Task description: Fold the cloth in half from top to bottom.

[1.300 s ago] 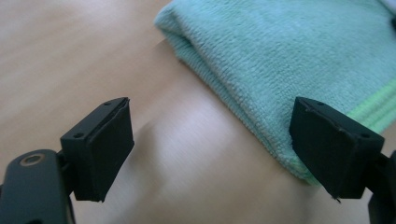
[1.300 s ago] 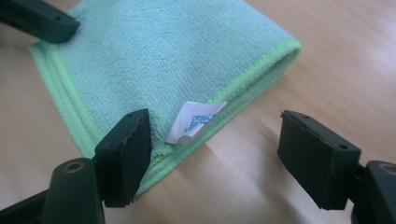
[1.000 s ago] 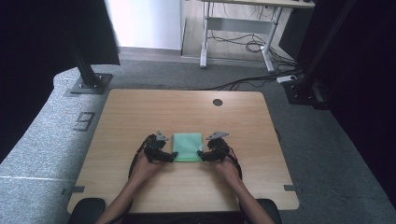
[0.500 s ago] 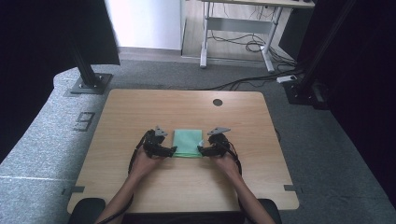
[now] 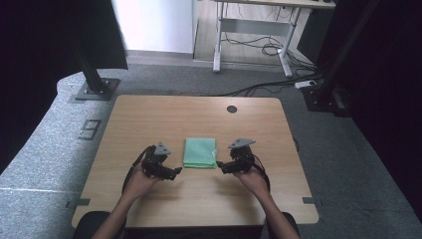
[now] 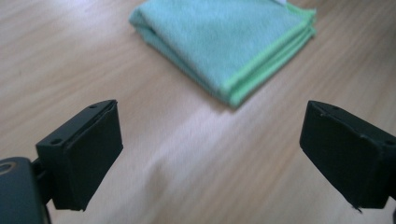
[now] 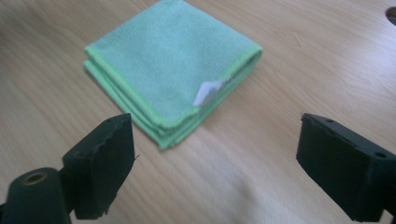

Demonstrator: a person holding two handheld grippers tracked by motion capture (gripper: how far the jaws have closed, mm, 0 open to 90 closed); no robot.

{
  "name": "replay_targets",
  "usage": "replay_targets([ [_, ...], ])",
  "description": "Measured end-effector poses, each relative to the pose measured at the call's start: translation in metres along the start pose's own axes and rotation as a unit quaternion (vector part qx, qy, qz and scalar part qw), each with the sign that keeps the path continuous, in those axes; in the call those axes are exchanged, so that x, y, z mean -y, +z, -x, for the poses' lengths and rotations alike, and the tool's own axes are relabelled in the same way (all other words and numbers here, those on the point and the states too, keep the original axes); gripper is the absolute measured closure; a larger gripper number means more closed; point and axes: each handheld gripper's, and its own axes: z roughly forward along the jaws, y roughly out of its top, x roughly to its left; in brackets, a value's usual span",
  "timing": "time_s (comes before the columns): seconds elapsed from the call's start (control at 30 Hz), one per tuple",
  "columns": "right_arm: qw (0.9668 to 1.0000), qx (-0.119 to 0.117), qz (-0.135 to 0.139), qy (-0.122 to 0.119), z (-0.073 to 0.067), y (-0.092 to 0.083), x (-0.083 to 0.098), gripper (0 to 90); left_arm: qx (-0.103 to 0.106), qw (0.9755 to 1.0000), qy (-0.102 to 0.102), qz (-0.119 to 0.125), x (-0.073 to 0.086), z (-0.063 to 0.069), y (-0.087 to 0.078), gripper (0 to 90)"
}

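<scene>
Folded green cloth [image 5: 200, 152] mid-frame on desk [image 5: 149, 119]: soft, light, limp; best pinched at stacked corner. Both tongs spread, empty, jaws just opened.

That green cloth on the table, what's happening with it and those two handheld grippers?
A person holds one set of tongs in each hand at a wooden table. A folded green microfibre cloth lies flat between them, with a small white tag at one corner. The left tongs and right tongs sit just off the cloth's near corners. Both have just been opening and stand wide, nothing between their jaws, so the cloth is free.
</scene>
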Motion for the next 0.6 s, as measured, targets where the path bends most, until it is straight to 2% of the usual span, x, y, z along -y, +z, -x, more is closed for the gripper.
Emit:
replay_targets([
  [0.2,0.9999,0.011,0.002,0.011,0.004,-0.022,0.023,7.4,-0.016,0.9998,0.001,-0.009,0.026,0.000,-0.009,2.4],
  [0.33,0.9996,0.017,0.002,0.022,0.009,-0.027,0.037,5.6,-0.020,0.9995,-0.008,-0.023,0.045,-0.005,-0.005,1.5],
  [0.47,0.9989,0.024,-0.023,0.033,0.017,-0.022,0.062,3.5,-0.019,0.9990,-0.012,-0.037,0.055,-0.010,0.004,0.0],
  [0.53,0.9987,0.029,-0.028,0.033,0.018,-0.020,0.066,3.5,-0.016,0.9992,-0.019,-0.033,0.056,-0.010,0.005,0.0],
  [0.6,0.9979,0.032,-0.041,0.039,0.020,-0.015,0.075,3.3,-0.014,0.9994,-0.016,-0.026,0.057,-0.011,0.005,0.0],
])
